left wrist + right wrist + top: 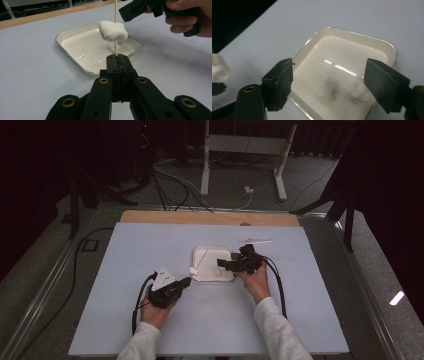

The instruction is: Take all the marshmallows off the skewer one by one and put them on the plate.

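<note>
Dark surroundings frame the table (125, 320), which carries a pale blue sheet with a strip of bare wood along its far edge. We find a white tray (200, 255) near the middle of the sheet, with two small white lumps lying in it, as seen in the right gripper view. Our left hand-held gripper (117, 58) has its jaws clenched on a thin wooden skewer (115, 15), which stands upright and passes through a white marshmallow (112, 31) held above the tray's near edge. Our right hand-held gripper (329, 80) hangs over the tray with its jaws spread wide and nothing between them. Another skewer (255, 241) lies on the sheet beyond the tray.
</note>
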Demonstrator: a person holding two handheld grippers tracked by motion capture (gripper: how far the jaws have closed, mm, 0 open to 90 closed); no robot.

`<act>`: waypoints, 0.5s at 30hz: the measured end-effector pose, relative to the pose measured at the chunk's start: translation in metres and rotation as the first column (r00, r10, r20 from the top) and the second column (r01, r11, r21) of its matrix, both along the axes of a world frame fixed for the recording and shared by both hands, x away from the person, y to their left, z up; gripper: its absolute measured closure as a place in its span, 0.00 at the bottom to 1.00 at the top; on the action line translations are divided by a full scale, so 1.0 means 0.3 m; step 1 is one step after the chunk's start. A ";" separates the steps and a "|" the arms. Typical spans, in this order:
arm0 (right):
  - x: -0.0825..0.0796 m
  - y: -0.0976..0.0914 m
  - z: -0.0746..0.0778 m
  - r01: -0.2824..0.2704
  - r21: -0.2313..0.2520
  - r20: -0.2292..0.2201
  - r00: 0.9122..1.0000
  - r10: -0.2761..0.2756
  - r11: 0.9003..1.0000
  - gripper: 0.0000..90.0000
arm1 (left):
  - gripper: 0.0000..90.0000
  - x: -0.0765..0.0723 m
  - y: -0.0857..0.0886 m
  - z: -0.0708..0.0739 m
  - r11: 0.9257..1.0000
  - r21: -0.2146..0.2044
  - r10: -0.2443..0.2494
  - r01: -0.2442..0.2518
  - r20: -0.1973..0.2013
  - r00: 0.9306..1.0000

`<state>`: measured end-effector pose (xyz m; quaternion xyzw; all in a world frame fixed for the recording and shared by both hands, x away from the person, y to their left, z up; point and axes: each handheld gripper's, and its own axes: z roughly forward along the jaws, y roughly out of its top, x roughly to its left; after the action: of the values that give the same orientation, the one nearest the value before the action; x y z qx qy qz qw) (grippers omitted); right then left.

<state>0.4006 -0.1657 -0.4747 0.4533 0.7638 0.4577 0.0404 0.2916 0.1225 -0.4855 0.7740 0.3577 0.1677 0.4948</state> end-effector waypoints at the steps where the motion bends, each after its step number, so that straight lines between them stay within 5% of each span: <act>1: -0.004 0.000 0.006 -0.010 0.010 0.005 1.000 0.010 1.000 0.25 | 1.00 0.000 0.000 0.000 1.000 -0.001 0.000 0.000 0.000 1.000; 15: -0.051 0.014 0.062 -0.085 0.116 0.029 0.996 0.082 0.990 0.24 | 1.00 -0.001 -0.001 0.002 1.000 -0.009 0.000 0.000 0.002 1.000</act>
<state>0.3854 -0.1616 -0.4562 0.4172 0.7533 0.5084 0.0038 0.2913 0.1222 -0.4850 0.7716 0.3580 0.1672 0.4985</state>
